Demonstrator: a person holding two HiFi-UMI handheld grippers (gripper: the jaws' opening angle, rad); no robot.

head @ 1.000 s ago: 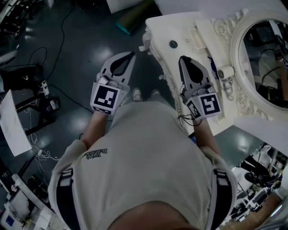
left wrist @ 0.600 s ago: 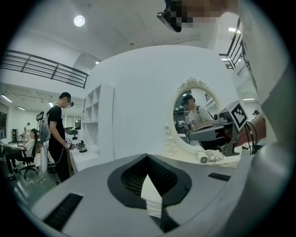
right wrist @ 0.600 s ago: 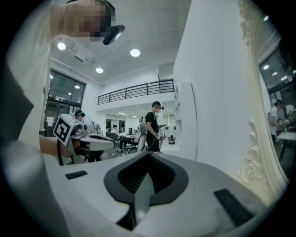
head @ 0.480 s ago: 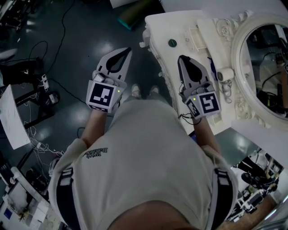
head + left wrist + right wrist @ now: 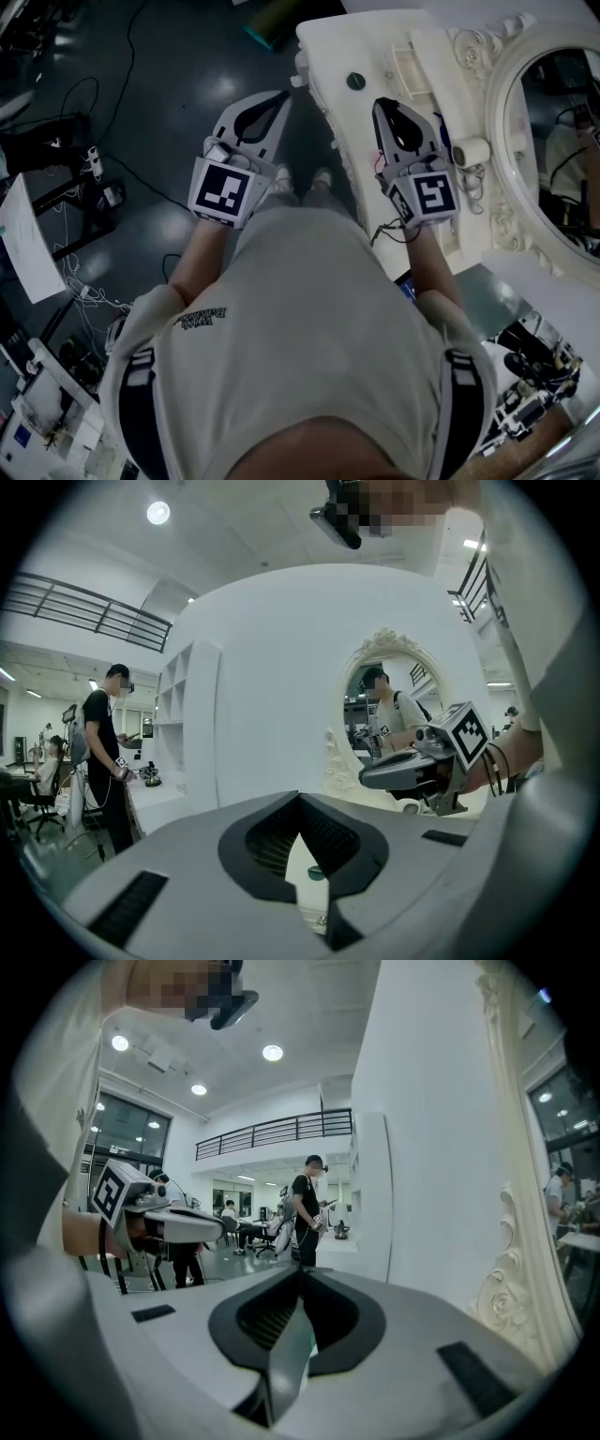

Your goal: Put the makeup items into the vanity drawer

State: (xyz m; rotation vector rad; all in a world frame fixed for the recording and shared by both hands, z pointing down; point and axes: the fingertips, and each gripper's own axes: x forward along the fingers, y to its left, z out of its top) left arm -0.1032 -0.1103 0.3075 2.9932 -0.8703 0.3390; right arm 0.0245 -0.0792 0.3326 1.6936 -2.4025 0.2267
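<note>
- Left gripper [image 5: 278,97]: jaws together, empty, held over the floor just off the vanity [image 5: 328,42] front
- Right gripper [image 5: 382,103]: jaws starting to open, nothing between them, above the vanity top
- Makeup items on top: dark round pot [image 5: 355,82] just ahead of right gripper, pale cylinder [image 5: 472,151] by mirror [image 5: 553,141]
- Judged step: approach, nothing picked yet, no open drawer seen
- Next: free the drawer, or widen right jaws round the pot

Place: you are in a lab hall | Signs: loose cables [image 5: 82,292] on dark floor [image 5: 169,141]; balcony railing [image 5: 272,1133]; seated people [image 5: 231,1217]; white vanity [image 5: 375,47]
</note>
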